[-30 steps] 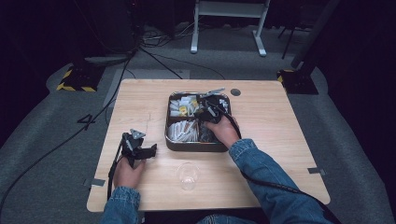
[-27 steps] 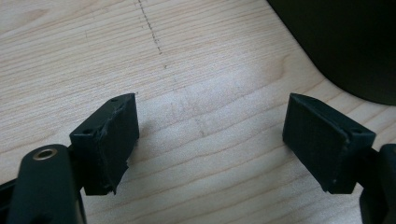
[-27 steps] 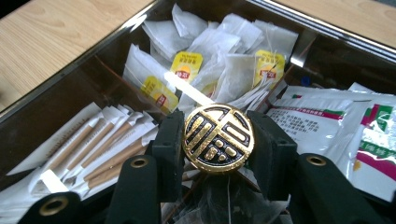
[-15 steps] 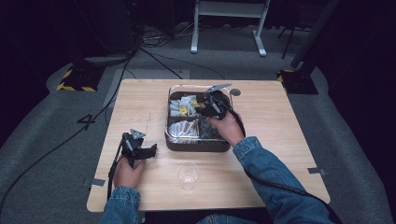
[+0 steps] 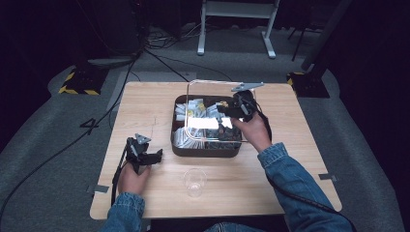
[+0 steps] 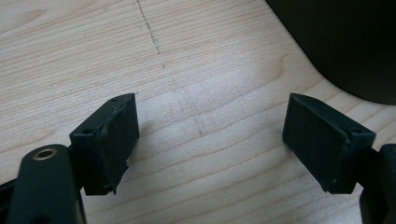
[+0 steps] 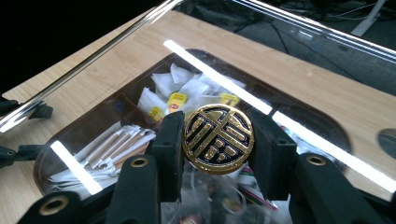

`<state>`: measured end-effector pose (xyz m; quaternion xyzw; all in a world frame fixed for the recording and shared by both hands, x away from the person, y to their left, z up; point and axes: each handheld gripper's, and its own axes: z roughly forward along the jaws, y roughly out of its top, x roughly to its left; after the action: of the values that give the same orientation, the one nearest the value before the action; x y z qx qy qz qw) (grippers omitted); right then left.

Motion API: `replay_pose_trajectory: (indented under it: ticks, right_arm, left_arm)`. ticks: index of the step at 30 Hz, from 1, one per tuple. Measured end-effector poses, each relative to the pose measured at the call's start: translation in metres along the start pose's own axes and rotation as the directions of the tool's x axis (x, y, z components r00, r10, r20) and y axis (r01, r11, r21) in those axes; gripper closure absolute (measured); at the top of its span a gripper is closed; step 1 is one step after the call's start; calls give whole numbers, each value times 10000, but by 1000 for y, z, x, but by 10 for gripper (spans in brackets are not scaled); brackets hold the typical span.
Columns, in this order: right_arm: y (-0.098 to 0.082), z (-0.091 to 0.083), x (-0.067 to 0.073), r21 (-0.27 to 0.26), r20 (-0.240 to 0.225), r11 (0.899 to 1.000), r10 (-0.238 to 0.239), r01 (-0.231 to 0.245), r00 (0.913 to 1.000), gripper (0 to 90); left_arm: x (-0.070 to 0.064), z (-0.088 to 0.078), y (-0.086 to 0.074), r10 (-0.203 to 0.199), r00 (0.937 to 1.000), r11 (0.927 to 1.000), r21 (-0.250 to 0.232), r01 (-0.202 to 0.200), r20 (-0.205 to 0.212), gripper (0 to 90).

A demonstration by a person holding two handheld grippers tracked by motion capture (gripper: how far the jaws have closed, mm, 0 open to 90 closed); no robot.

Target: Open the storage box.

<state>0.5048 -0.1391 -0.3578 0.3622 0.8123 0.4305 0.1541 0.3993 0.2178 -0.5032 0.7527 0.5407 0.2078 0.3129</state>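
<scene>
One grip point only: my right gripper (image 7: 218,140) pinches the gold knob (image 7: 218,139), lid (image 5: 193,87) tilted above the box (image 5: 203,150); slip means glass drops onto sachets; left gripper (image 6: 210,140) gapes, holding nothing.

clear lid (image 5: 212,84) in right gripper (image 5: 231,111) above dark box (image 5: 205,150)

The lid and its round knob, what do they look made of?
Lid: clear glass or acrylic, glossy; the sachets show through it and light streaks reflect. Knob: likely metal or gilded plastic, shiny gold relief on black, clamped in the right gripper.
</scene>
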Motion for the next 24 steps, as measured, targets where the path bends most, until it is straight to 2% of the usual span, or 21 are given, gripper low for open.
replay_pose_trajectory:
  ticks: [1,6,7,9,10,17,20,23,24]
  right_arm:
    - [0,0,0,0,0,10000,0,0,10000,585]
    - [-11,-30,-18,-223,292,9998,-9,16,9996,585]
    - [-11,-30,-18,-223,292,9998,-9,16,9996,585]
    - [-22,-42,-23,-181,451,9998,10,-2,9990,585]
    - [-22,-42,-23,-181,451,9998,10,-2,9990,585]
    - [-50,-71,-36,-312,809,9993,250,-225,9964,585]
    - [-56,-79,-41,-418,955,9987,337,-299,9949,585]
    - [-70,-95,-55,-783,1186,9962,474,-382,9918,585]
    - [-70,-95,-55,-783,1186,9962,474,-382,9918,585]
  left_arm:
    - [0,0,0,0,10000,10000,1,0,0,190]
    - [0,1,1,-6,10000,10000,-11,6,39,186]
    - [0,1,1,-6,10000,10000,-11,6,39,183]
    - [1,2,2,46,10000,10000,29,-46,38,176]
    - [1,2,2,46,10000,10000,29,-46,38,174]
    - [1,2,2,79,9999,10000,46,-79,72,171]
    - [1,2,2,78,9999,10000,47,-78,71,170]
    - [1,2,2,60,10000,10000,48,-60,58,170]
    - [1,2,2,60,10000,10000,48,-60,58,170]
